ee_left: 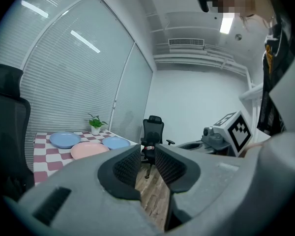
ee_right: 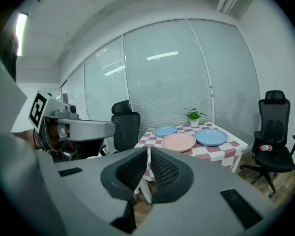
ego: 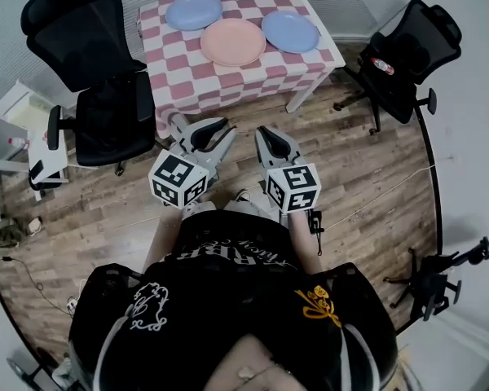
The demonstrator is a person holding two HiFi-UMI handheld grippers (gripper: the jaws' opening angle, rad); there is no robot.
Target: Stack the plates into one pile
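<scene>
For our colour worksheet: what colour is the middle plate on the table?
The middle plate is pink; head view.

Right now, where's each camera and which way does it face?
Head view: on head, steeply down; pink-checked table ahead; torso, left gripper, right gripper show.
Left gripper view: along its shut jaws toward black office chair; right gripper visible.
Right gripper view: along its shut jaws toward table; left gripper visible.
Shared: round pink plate.
</scene>
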